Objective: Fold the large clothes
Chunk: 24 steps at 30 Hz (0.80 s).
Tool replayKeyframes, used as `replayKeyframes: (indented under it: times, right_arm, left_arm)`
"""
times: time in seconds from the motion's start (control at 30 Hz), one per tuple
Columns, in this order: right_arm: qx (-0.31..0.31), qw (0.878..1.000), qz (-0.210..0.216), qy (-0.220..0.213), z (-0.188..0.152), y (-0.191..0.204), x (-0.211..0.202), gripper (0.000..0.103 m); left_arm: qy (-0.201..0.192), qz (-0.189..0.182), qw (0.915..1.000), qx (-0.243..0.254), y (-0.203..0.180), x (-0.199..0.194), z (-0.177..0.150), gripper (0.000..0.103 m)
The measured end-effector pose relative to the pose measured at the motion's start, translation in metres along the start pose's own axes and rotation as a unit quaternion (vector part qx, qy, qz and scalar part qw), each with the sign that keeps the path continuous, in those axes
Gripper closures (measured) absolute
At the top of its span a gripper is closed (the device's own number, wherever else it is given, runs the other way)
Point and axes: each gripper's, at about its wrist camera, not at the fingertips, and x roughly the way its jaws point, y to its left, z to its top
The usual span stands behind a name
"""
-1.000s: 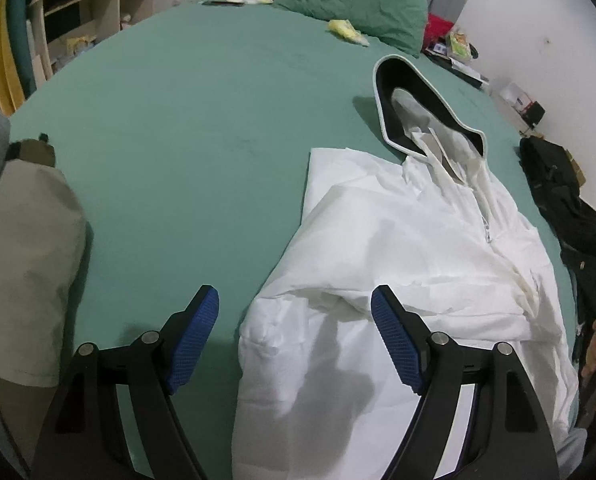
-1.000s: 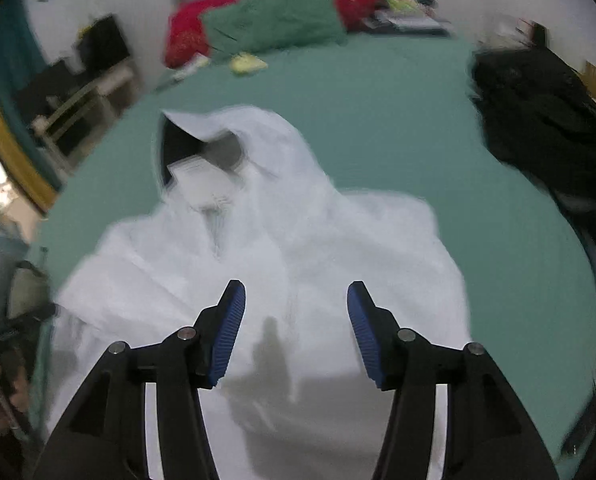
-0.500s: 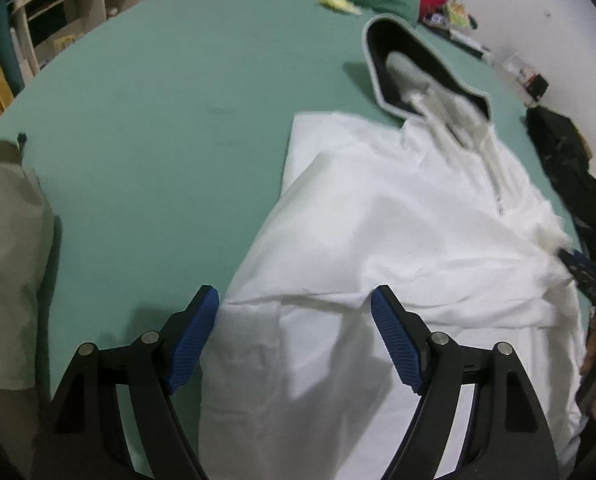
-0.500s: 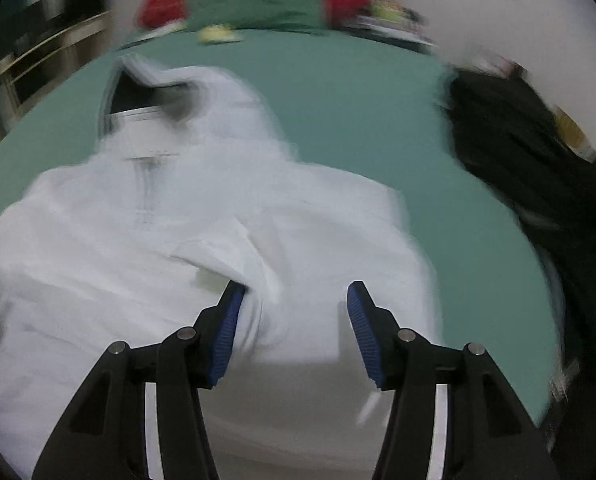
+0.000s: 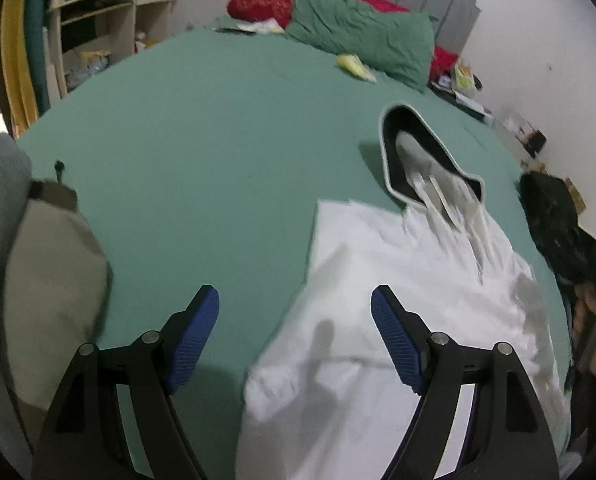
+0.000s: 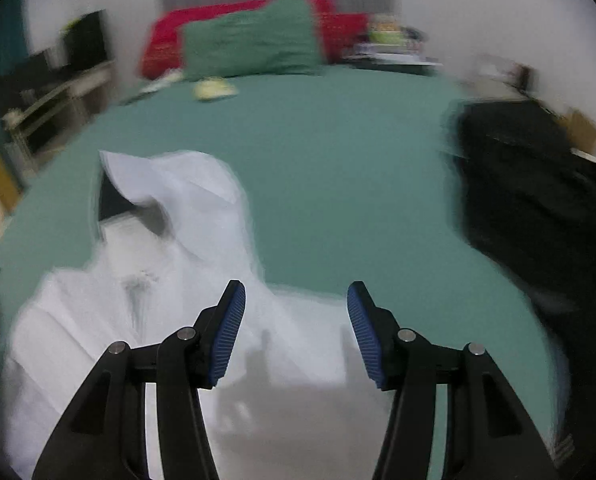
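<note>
Both views have swung and pulled back a touch since a moment ago; the left tongs [image 5: 295,332] hang wide apart with nothing between the pads, over the near left edge of the white hoodie [image 5: 397,320]; the right tongs [image 6: 296,332] stand about half open, empty too, above the hoodie's right side, where the cloth meets the green bed [image 6: 337,168]; that view is smeared, so the hand is plainly on the move; the hoodie lies flat on the bed, hood [image 5: 413,156] pointing toward the pillows [image 5: 357,36], left sleeve already folded in across the body; my read is that the sleeves are tucked and the next fold is being lined up; a black garment [image 6: 529,200] waits at the right edge, a beige one [image 5: 46,300] at the left; no baskets or bins in sight, only a shelf unit [image 5: 110,28] beyond the bed, its contents too small to tell.
</note>
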Motion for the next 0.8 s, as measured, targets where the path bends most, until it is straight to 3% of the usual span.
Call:
replayKeyframes:
  times: [0.13, 0.17, 0.2, 0.27, 0.37, 0.43, 0.5, 0.57, 0.63, 0.67, 0.8]
  right_arm:
    - [0.01, 0.996, 0.077, 0.05, 0.064, 0.026, 0.077, 0.049]
    - [0.018, 0.992, 0.107, 0.06, 0.077, 0.031, 0.092, 0.042]
    - [0.02, 0.988, 0.136, 0.07, 0.086, 0.037, 0.102, 0.023]
    - [0.0, 0.976, 0.192, 0.1, 0.107, 0.06, 0.125, 0.001]
    - [-0.043, 0.971, 0.192, 0.133, 0.124, 0.101, 0.148, 0.001]
    - [-0.09, 0.967, 0.211, 0.108, 0.131, 0.134, 0.142, 0.001]
    - [-0.143, 0.955, 0.241, 0.097, 0.126, 0.165, 0.129, 0.001]
    - [-0.227, 0.949, 0.199, 0.094, 0.106, 0.192, 0.123, 0.002]
    - [-0.308, 0.938, 0.12, 0.107, 0.082, 0.204, 0.13, 0.055]
    - [-0.326, 0.934, 0.076, 0.122, 0.072, 0.198, 0.135, 0.095]
    - [-0.341, 0.936, 0.008, 0.088, 0.064, 0.15, 0.107, 0.1]
  left_arm:
    - [0.008, 0.037, 0.9992, -0.01, 0.011, 0.018, 0.014, 0.021]
    - [0.012, 0.045, 0.9988, -0.015, 0.014, 0.022, 0.016, 0.021]
    - [0.014, 0.049, 0.9985, -0.019, 0.016, 0.025, 0.018, 0.022]
    - [0.021, 0.055, 0.9978, -0.029, 0.024, 0.03, 0.021, 0.022]
    - [0.033, 0.057, 0.9971, -0.039, 0.03, 0.039, 0.022, 0.022]
    - [0.035, 0.054, 0.9973, -0.034, 0.029, 0.043, 0.021, 0.022]
    - [0.042, 0.058, 0.9969, -0.032, 0.027, 0.045, 0.018, 0.022]
    - [0.05, 0.047, 0.9969, -0.037, 0.028, 0.046, 0.015, 0.022]
    - [0.054, 0.04, 0.9971, -0.037, 0.026, 0.044, 0.013, 0.022]
    - [0.053, 0.04, 0.9972, -0.034, 0.024, 0.044, 0.012, 0.022]
    - [0.051, 0.034, 0.9977, -0.028, 0.015, 0.039, 0.01, 0.022]
